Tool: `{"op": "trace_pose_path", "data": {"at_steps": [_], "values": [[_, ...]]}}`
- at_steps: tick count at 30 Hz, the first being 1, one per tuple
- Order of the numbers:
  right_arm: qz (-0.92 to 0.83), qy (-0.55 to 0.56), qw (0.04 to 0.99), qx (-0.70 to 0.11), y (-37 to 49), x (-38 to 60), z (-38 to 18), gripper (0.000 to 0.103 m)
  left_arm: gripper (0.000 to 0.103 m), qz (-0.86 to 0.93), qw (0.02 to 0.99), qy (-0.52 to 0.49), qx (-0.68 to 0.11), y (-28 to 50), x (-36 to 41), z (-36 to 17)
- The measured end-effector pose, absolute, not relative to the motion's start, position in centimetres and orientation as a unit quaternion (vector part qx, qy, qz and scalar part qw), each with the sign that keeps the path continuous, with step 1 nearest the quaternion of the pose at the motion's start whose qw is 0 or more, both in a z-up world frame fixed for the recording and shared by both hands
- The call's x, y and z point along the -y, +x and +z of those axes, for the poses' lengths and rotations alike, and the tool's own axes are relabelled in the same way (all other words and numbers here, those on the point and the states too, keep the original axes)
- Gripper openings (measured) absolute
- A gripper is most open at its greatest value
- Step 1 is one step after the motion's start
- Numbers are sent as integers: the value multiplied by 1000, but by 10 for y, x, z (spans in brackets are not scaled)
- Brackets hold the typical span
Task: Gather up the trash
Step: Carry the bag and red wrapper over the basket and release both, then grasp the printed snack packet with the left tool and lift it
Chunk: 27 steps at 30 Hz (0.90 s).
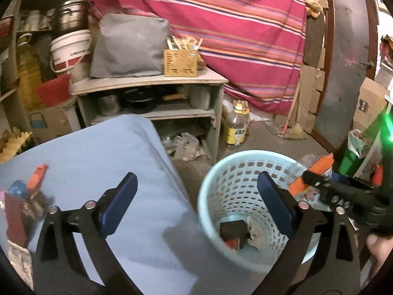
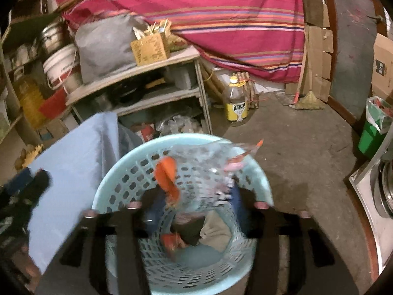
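Left tool (image 1: 196, 196): its blue pads stand wide apart with nothing between them; it hangs over the gap between the tabletop edge and the basket.
Right tool (image 2: 194, 194): blurred; its dark fingers stand apart over the basket mouth, with a clear plastic wrapper (image 2: 203, 169) with orange patches between and just ahead of them. Whether the pads press on it cannot be told through the blur.
Right tool in the left wrist view (image 1: 326, 191): it reaches in from the right over the basket rim, an orange piece at its tip.
Basket (image 1: 235, 172): pale blue, perforated, standing on the floor just beside the tabletop.
Trash in basket (image 1: 237, 233): a dark box, a red scrap and crumpled pale paper lie on the bottom.
Tabletop (image 1: 98, 159): covered by a light blue cloth; more wrappers (image 1: 27, 196), orange, blue and dark red, lie at its left edge.
Beyond: a shelf unit (image 1: 152, 83) with pots, a yellow-labelled bottle (image 1: 237, 127) on the floor, a striped red cloth (image 1: 233, 24) behind.
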State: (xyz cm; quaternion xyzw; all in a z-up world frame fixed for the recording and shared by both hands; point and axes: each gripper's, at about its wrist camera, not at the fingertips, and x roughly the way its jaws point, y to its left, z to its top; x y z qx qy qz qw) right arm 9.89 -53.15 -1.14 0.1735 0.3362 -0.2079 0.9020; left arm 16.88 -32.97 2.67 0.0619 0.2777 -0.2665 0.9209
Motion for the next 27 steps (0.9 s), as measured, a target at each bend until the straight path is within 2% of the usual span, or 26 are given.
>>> {"op": "trace_pose_path", "data": {"at_steps": [4,9,14,27], "values": [[-218,156,895,-355,113,519,-20,72,97,-247,927,65,-273,166,304,31],[-225,158,897,-347,113,507,-17,92,97,-224,934,52,-274,162,263,31],[-228,150,903,-332,111,483,-8,96,98,-190,940,58,-276,157,212,23],[-186,121,923,-314,117,407,4,97,98,-86,940,28,-328,165,57,-14]]}}
